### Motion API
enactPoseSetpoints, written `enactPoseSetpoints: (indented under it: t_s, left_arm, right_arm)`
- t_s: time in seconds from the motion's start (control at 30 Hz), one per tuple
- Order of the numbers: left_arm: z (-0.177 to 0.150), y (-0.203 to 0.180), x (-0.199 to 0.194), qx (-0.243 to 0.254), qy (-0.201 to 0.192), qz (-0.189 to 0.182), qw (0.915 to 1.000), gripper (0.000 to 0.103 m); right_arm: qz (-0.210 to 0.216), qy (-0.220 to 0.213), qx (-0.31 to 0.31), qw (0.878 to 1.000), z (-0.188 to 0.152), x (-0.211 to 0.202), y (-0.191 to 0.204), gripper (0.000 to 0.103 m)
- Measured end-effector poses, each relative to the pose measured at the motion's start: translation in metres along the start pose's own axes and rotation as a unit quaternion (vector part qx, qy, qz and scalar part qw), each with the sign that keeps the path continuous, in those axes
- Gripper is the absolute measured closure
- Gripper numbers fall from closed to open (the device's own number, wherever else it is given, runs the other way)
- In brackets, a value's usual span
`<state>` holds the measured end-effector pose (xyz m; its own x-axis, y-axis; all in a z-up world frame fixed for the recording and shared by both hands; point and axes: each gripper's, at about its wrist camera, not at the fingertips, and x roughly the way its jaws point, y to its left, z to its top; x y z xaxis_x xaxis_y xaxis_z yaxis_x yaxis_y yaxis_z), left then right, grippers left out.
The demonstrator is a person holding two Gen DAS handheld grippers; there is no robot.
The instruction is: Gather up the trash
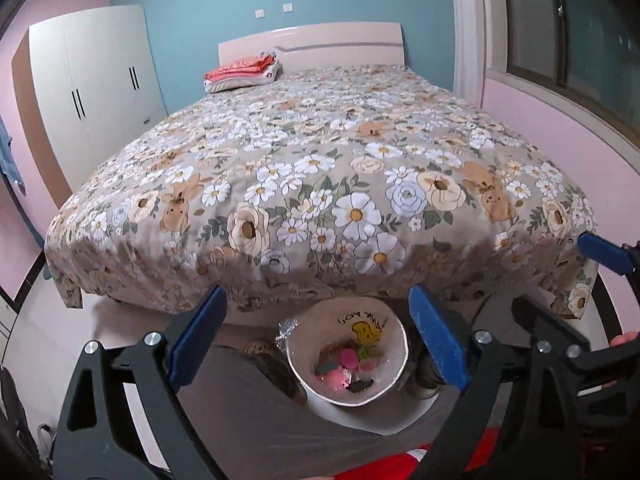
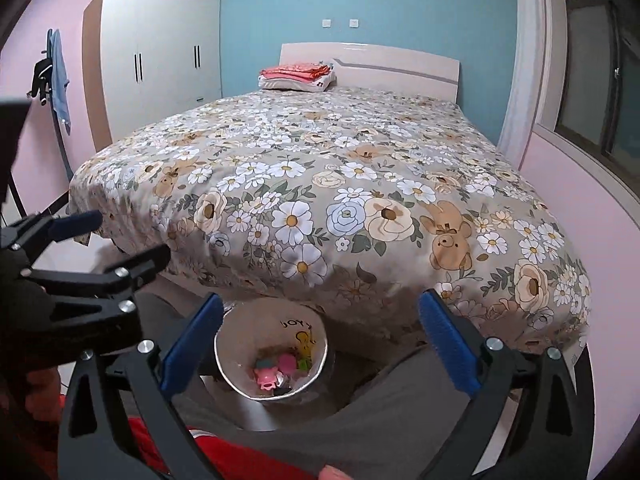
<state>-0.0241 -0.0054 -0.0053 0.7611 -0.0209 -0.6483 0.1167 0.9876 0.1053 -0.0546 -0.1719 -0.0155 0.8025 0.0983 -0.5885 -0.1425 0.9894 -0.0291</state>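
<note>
Both grippers hang spread wide and empty at the foot of the flower-patterned bedspread (image 1: 320, 184): the left gripper (image 1: 316, 336) and the right gripper (image 2: 320, 344), blue pads apart. Below them on the floor sits the white bag-lined trash bin (image 1: 384, 320), pink, green and dark scraps of trash (image 1: 348, 364) lying at its bottom, between the person's grey-trousered legs (image 1: 240, 400).

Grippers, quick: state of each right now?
Left gripper: open, holding nothing.
Right gripper: open, holding nothing.
</note>
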Motion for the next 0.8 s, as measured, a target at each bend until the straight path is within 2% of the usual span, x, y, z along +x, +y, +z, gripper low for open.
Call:
enactPoseSetpoints:
  t_s: [0.8]
  left_arm:
    - [-0.0016, -0.0011, 0.0007, 0.001, 0.006, -0.005, 1.0000, 0.012]
  right_arm:
    - [0.019, 0.004, 0.012, 1.000, 0.0008, 0.0020, -0.0014, 0.004]
